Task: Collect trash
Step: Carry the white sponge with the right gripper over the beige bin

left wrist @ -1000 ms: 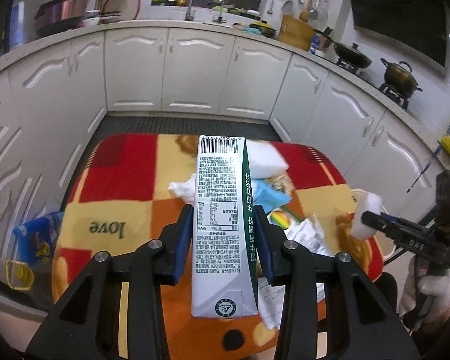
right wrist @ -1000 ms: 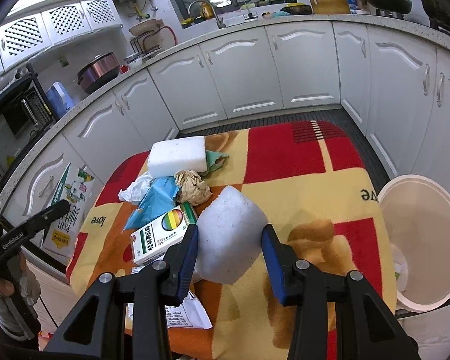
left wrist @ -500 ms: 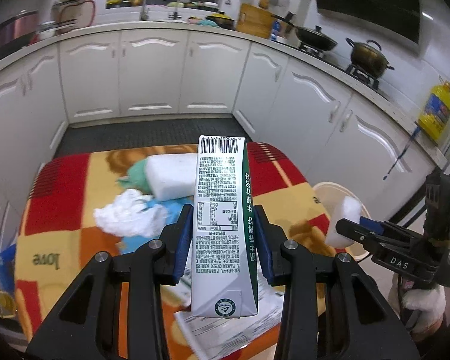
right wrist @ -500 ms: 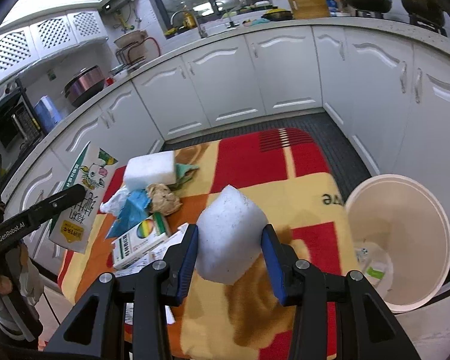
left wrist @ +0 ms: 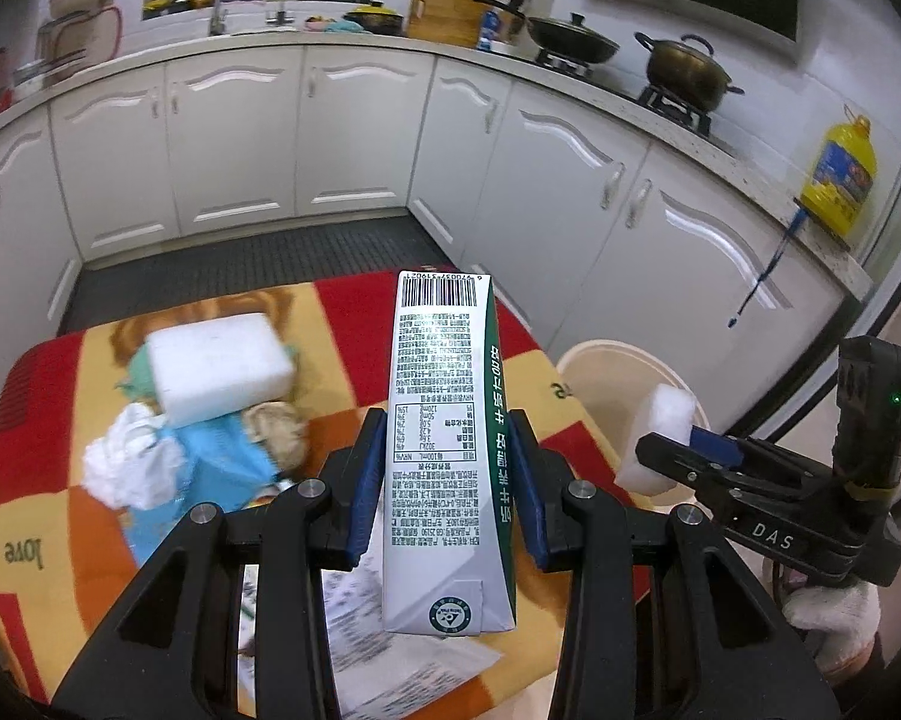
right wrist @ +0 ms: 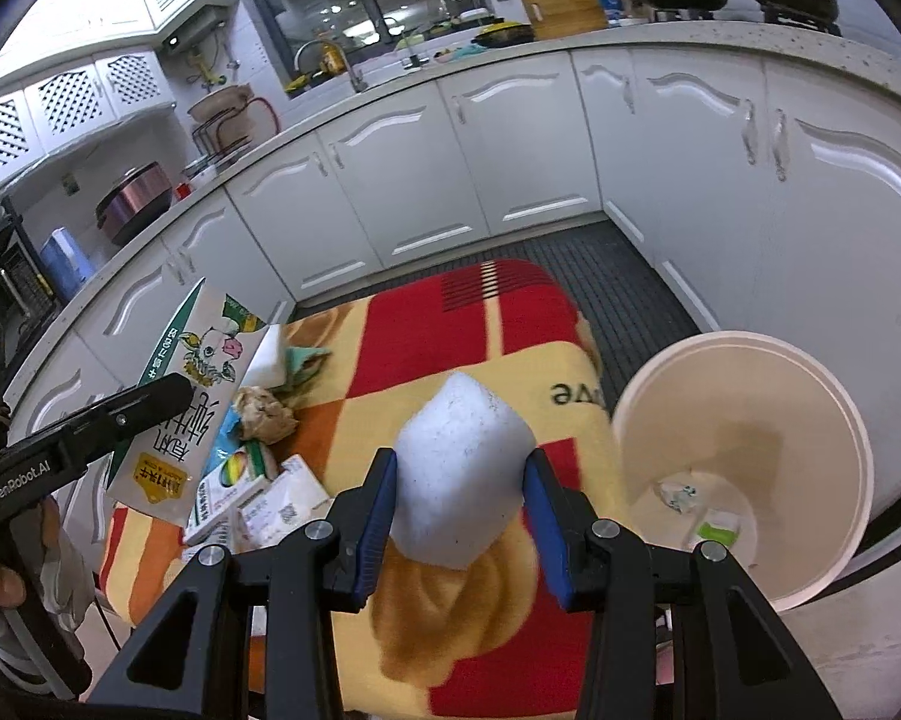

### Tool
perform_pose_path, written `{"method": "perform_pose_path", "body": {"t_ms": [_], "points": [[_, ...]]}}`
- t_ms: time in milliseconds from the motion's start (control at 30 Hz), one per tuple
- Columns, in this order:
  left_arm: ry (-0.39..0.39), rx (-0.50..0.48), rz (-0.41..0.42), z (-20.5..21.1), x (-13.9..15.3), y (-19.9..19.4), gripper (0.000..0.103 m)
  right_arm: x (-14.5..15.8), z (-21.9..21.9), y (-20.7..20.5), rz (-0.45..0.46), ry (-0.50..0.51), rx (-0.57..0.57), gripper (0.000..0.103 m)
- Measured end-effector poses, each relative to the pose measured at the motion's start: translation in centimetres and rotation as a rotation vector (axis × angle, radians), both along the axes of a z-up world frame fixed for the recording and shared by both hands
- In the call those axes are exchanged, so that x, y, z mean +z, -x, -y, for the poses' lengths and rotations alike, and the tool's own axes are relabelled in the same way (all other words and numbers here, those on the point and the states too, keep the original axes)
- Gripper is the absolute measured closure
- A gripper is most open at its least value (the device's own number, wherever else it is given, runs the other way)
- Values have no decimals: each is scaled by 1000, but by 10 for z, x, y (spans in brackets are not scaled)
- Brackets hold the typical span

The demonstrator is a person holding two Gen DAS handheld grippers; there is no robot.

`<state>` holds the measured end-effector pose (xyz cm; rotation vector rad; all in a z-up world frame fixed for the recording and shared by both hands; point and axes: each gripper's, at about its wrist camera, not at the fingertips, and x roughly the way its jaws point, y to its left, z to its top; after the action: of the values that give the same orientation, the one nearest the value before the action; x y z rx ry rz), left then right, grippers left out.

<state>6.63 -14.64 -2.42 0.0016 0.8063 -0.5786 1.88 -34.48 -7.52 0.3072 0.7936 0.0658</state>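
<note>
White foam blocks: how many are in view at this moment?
2. One foam block is clamped in the right tool beside the bin; the other lies on the table's blanket atop litter. More may be hidden.

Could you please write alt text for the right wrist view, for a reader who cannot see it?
The right hand-held gripper clamps a white foam block above a red, yellow and orange tablecloth, beside a white bin holding a few scraps. At left, the left hand-held gripper holds a milk carton over remaining litter, in a white kitchen.
</note>
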Motion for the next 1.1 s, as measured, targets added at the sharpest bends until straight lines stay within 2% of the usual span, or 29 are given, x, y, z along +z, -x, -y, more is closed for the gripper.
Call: {"method": "perform_pose_path", "body": {"t_ms": [367,800,1100], "points": [[-25,-89,-54,58,-14,-4,66,-6,36,11,-14,20,-75,62],[-47,-171,-84,126,-29,-3,66,-24,92,28,-49,-15,-187,62],[-47,-188,-121,163,-44,-9,66,-39,123,36,-84,-28,-253,61]]}}
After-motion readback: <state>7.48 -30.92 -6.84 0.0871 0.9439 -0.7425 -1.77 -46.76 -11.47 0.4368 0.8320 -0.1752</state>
